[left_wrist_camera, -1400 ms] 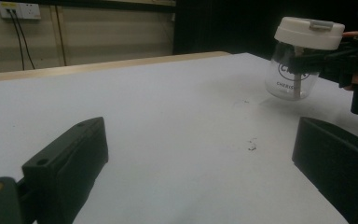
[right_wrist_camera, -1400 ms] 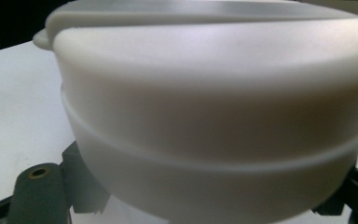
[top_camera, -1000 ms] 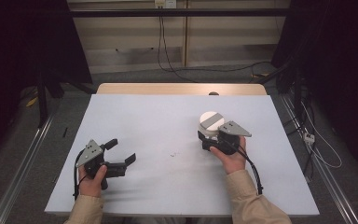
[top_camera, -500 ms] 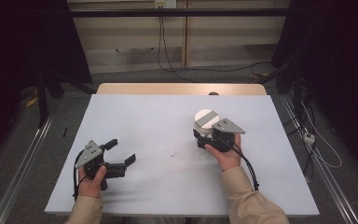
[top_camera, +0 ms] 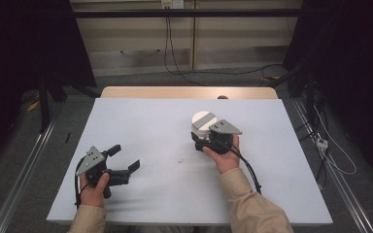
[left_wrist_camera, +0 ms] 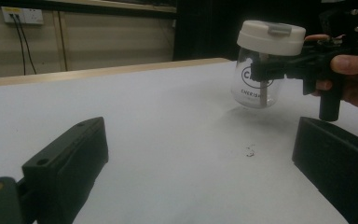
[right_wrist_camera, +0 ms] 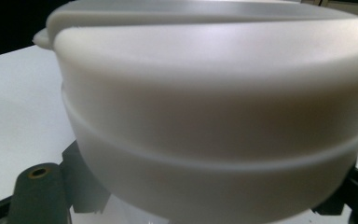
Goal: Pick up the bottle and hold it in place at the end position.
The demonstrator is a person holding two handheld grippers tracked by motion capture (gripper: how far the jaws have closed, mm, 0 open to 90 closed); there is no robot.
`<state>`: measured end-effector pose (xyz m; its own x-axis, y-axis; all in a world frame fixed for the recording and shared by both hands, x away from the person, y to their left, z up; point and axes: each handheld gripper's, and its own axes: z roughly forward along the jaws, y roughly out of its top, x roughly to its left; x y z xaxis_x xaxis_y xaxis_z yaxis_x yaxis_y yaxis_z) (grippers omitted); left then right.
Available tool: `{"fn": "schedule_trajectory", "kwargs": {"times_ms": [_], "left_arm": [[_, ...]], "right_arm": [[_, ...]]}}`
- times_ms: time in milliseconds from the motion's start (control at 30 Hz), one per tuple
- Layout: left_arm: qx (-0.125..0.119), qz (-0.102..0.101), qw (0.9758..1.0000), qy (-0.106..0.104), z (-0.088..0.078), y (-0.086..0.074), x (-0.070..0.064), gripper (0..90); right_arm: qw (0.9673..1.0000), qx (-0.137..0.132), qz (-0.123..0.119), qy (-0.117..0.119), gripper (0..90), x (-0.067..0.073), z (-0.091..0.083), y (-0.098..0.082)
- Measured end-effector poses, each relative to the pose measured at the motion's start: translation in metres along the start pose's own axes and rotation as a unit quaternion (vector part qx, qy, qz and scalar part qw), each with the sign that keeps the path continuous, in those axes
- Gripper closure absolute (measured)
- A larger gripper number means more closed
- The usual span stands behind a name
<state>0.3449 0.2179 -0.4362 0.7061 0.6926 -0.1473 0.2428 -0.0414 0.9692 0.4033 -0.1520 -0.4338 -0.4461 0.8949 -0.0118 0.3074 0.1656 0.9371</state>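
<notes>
The clear glass jar with a wide white plastic lid (left_wrist_camera: 265,65) hangs in the air above the white table (top_camera: 165,121), right of its middle. Its base is clear of the surface, with a soft shadow underneath. The right tool (top_camera: 205,138) has closed its two black jaws on the glass just below the lid. Gripping there probably lets the lid's overhang act as a stop against slipping, and it keeps the jar upright with the printed lettering facing the left side. In the right gripper view the lid (right_wrist_camera: 214,107) sits very close, with the jaws flanking it low at both edges. The right hand (top_camera: 223,154) holds the tool from behind, its cable trailing back along the sleeve.

The left tool (top_camera: 121,162) rests low near the table's front left, well apart from the jar. Its jaws are spread wide with nothing between them, apparently waiting, perhaps to take the lid or steady the jar. The left hand (top_camera: 94,187) grips it from below.

There is ample bare tabletop around the jar, apart from a small speck of debris (left_wrist_camera: 249,150) lying between the two tools. The far wooden edge (top_camera: 189,92) and the right edge are both some way off, so a set-down straight below looks safe.
</notes>
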Motion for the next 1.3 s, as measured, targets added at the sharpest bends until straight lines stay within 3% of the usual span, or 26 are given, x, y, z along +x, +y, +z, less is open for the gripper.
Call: {"fn": "schedule_trajectory", "kwargs": {"times_ms": [433,1300], "left_arm": [[-0.003,-0.004,1.0,-0.004,-0.001,0.0,0.0,3.1],[0.0,-0.002,1.0,-0.005,-0.002,-0.001,0.001,3.1]], "right_arm": [[0.9999,0.002,0.013,0.004,18.6,0.006,0.017,0.0],[0.9998,0.009,0.009,0.017,18.6,0.019,0.038,-0.006]]}}
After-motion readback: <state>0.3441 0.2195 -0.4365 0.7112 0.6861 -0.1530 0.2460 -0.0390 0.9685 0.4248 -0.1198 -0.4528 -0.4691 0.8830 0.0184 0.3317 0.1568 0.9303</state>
